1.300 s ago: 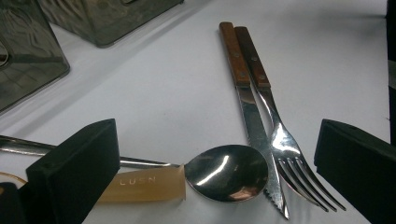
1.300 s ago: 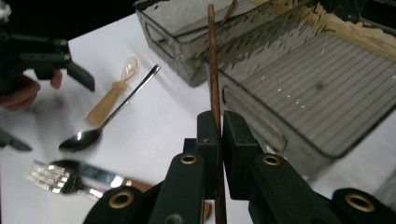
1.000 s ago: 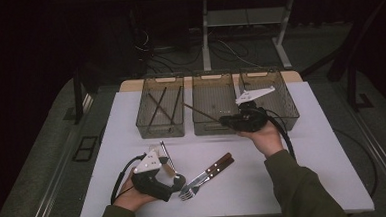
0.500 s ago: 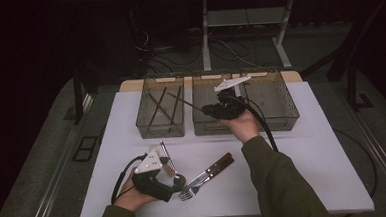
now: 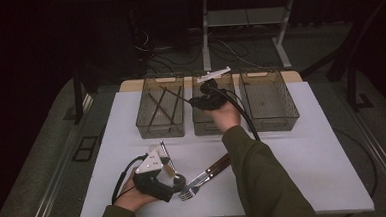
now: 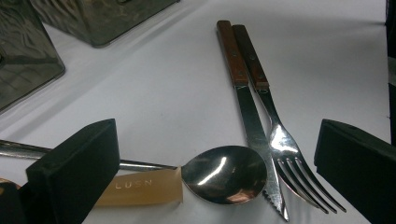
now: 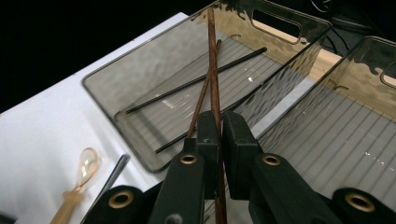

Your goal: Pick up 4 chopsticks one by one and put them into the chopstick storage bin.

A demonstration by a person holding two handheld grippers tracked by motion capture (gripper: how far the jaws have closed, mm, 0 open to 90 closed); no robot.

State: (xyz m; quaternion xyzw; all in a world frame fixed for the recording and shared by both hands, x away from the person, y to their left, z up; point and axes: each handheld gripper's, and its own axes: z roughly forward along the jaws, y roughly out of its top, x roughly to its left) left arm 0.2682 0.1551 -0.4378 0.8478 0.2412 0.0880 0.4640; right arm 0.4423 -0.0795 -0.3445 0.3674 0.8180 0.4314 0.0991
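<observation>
The right gripper (image 7: 217, 140) was clamped on a thin brown wooden chopstick (image 7: 213, 70), which ran up between its jaws and out over the left-hand clear ribbed plastic bin (image 7: 154, 88). In that bin, just ahead of the jaws, lay a second brown stick and thin black chopsticks (image 7: 196, 81). The left gripper (image 6: 215, 158) rested with jaws wide apart on the white table (image 6: 163, 79); between them lay a shiny metal spoon (image 6: 224, 173), a wooden-handled knife (image 6: 245, 98) and a wooden-handled fork (image 6: 280, 135).

Right tongs (image 5: 194, 101) carried brown chopstick (image 7: 214, 70) leftward, from right bin toward left bin (image 5: 142, 125).
</observation>
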